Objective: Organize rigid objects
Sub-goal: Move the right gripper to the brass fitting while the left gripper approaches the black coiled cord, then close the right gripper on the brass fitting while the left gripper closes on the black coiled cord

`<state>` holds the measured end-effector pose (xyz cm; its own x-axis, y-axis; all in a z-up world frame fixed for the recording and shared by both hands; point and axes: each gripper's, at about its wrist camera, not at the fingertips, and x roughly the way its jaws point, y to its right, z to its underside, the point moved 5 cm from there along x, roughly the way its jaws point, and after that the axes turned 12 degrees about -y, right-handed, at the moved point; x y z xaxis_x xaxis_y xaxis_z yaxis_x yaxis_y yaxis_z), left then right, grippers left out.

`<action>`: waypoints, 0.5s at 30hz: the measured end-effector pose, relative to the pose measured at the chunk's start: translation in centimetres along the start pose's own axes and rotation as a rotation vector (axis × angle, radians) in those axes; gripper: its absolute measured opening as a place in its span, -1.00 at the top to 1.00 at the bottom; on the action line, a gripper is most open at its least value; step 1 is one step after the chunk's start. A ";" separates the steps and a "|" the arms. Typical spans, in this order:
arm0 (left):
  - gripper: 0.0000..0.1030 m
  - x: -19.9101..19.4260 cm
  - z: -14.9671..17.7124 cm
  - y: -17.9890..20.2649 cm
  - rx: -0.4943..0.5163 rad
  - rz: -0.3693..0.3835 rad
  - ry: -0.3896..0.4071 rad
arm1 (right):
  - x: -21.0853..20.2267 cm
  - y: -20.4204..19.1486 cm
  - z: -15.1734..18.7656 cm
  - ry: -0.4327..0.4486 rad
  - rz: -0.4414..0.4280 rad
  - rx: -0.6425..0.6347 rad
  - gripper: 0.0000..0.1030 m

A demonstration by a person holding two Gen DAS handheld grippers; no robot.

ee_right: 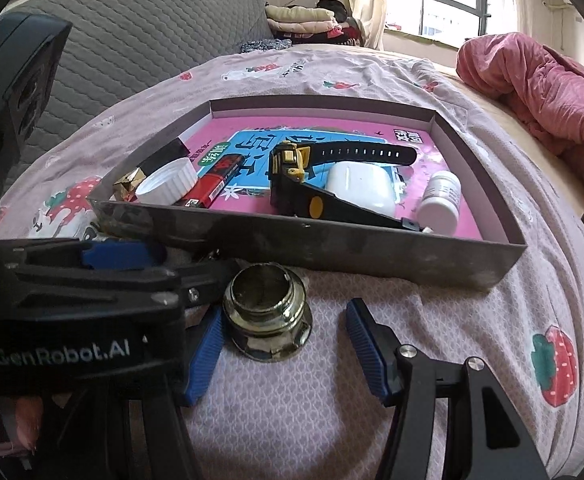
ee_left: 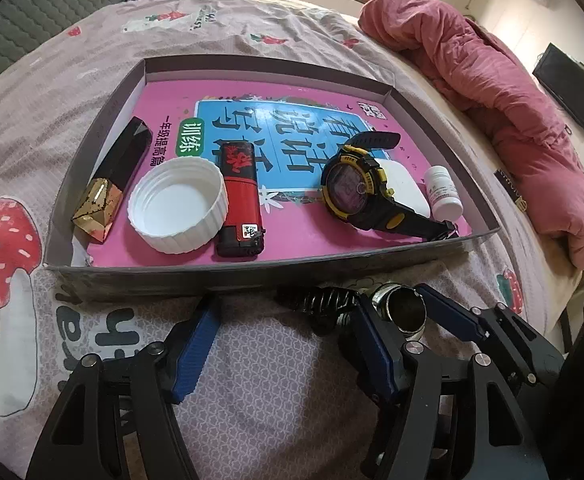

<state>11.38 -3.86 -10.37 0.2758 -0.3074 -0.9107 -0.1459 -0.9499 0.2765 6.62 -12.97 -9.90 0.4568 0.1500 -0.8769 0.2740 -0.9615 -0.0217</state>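
Note:
A shallow grey tray (ee_left: 251,270) (ee_right: 372,248) lies on the bed with a pink book as its floor. In it are a black-and-gold lipstick (ee_left: 109,184), a white lid (ee_left: 177,206), a red lighter (ee_left: 239,200), a black-and-yellow watch (ee_left: 356,184) (ee_right: 292,176), a white earbud case (ee_right: 362,186) and a white pill bottle (ee_left: 444,192) (ee_right: 440,200). A brass threaded fitting (ee_right: 267,316) (ee_left: 402,310) stands on the bedsheet before the tray. My right gripper (ee_right: 283,342) is open around it. My left gripper (ee_left: 283,344) is open beside a black hair claw (ee_left: 324,304).
A red quilt (ee_left: 492,92) (ee_right: 540,88) is bunched at the right of the bed. A grey padded headboard (ee_right: 151,32) stands behind. Folded clothes (ee_right: 308,22) sit by the window. A dark screen (ee_left: 570,86) hangs on the right wall.

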 end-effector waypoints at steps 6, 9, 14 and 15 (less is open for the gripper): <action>-0.34 0.5 -0.2 0.0 -0.007 0.023 -0.006 | 0.2 -0.5 0.0 0.002 0.003 -0.050 0.15; -0.34 0.6 -0.3 0.0 -0.002 0.019 -0.008 | 0.0 -0.5 0.1 -0.003 0.028 -0.073 0.15; -0.33 0.7 -0.4 0.1 -0.004 0.021 -0.008 | -0.9 1.2 0.5 -0.009 0.071 -0.063 0.15; -0.33 0.7 -0.4 0.1 -0.007 0.019 -0.007 | -1.1 1.5 0.5 -0.008 0.080 -0.058 0.15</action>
<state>11.96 -4.18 -10.87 0.2664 -0.3249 -0.9075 -0.1445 -0.9443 0.2956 6.11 -14.72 -9.24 0.4724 0.0717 -0.8785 0.2854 -0.9554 0.0755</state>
